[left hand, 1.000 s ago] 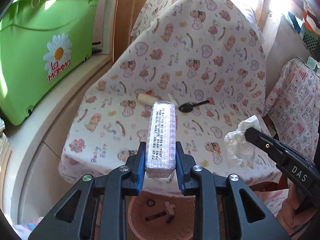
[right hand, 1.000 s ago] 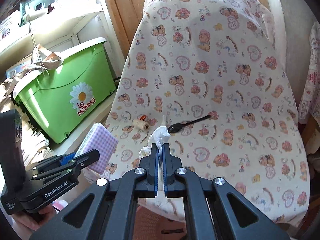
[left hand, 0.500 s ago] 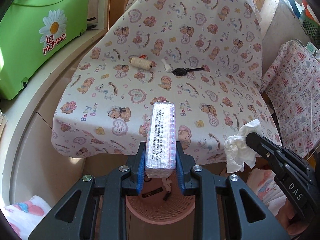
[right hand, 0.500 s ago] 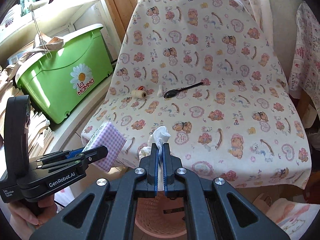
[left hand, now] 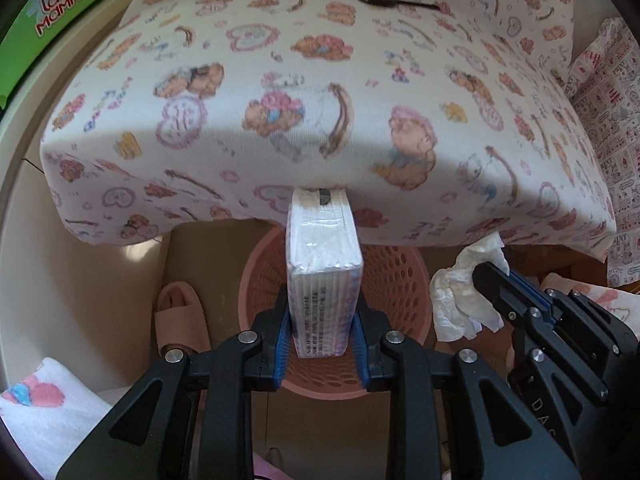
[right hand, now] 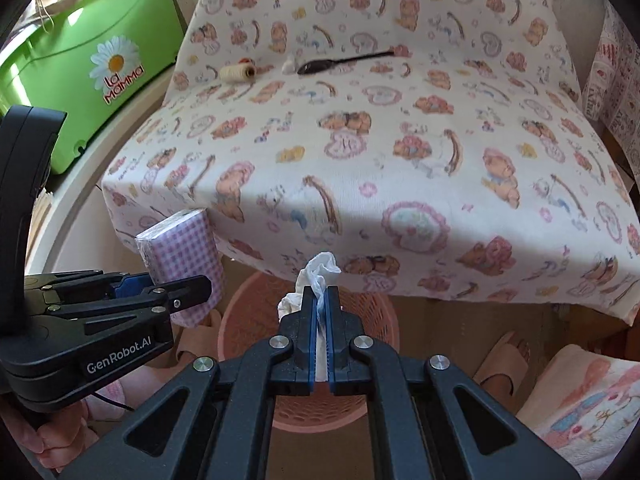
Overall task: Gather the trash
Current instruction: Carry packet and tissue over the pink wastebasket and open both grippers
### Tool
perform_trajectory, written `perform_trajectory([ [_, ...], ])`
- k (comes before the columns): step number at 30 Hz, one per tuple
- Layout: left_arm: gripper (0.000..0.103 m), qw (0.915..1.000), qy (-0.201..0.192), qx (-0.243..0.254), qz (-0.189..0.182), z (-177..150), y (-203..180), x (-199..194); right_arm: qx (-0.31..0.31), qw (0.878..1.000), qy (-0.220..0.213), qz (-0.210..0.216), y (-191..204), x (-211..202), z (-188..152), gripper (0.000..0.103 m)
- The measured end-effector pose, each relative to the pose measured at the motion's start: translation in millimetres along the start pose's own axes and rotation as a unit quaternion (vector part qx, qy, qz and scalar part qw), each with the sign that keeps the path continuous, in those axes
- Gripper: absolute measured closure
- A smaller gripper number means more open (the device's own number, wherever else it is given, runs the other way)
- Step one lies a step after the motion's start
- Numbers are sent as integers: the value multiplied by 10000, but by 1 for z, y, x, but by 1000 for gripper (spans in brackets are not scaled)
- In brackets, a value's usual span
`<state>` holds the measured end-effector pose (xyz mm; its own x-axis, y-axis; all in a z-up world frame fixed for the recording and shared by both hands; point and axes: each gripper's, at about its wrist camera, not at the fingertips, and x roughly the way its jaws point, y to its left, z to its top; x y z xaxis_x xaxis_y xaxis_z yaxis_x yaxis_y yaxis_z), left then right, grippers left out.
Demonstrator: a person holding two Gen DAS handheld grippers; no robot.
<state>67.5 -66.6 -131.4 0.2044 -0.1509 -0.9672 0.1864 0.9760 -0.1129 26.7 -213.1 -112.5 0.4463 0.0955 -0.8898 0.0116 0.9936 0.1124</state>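
My left gripper [left hand: 323, 312] is shut on a plastic-wrapped pack of pink checked tissues [left hand: 322, 276], held over the pink basket [left hand: 400, 280] on the floor. Seen from the right wrist, the same pack [right hand: 184, 264] sticks out of the left gripper [right hand: 192, 284] at the lower left. My right gripper [right hand: 321, 300] is shut on a crumpled white tissue [right hand: 320, 272], just above the pink basket [right hand: 256, 320]. In the left wrist view that tissue [left hand: 460, 292] hangs from the right gripper [left hand: 490, 276] beside the basket's right rim.
A chair with a teddy-bear print cover [right hand: 380, 140] overhangs the basket; a thread spool [right hand: 238, 73], a small white scrap [right hand: 289, 66] and a black spoon [right hand: 344, 61] lie on its seat. Green "La Mamma" box [right hand: 92, 56] at left. Pink slippers [left hand: 180, 320] [right hand: 504, 356] flank the basket.
Both grippers have sunk and tipped downward, from over the chair seat to in front of its edge above the pink basket. Each keeps its hold.
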Motion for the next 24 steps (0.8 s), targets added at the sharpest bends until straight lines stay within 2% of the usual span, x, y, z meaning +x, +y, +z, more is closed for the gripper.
perform_trajectory([
  [4, 78, 9995, 256, -2, 179, -2, -1, 28, 61, 9995, 239, -201, -2, 33, -10, 98],
  [10, 78, 9975, 668, -109, 203, -5, 4, 70, 284, 9944, 967, -322, -13, 91, -30, 98],
  [12, 78, 9963, 746, -49, 424, -8, 7, 84, 267, 9930, 1081, -395, -14, 105, -36, 98],
  [16, 78, 9939, 1041, -302, 204, -12, 17, 105, 414, 9900, 1285, -419, -22, 124, -49, 99],
  [19, 78, 9925, 1162, -238, 307, -12, 18, 114, 582, 9861, 1504, -396, -30, 134, -55, 99],
  [24, 78, 9908, 1318, -191, 248, -14, 16, 120, 963, 9828, 1553, -273, -45, 142, -60, 99],
])
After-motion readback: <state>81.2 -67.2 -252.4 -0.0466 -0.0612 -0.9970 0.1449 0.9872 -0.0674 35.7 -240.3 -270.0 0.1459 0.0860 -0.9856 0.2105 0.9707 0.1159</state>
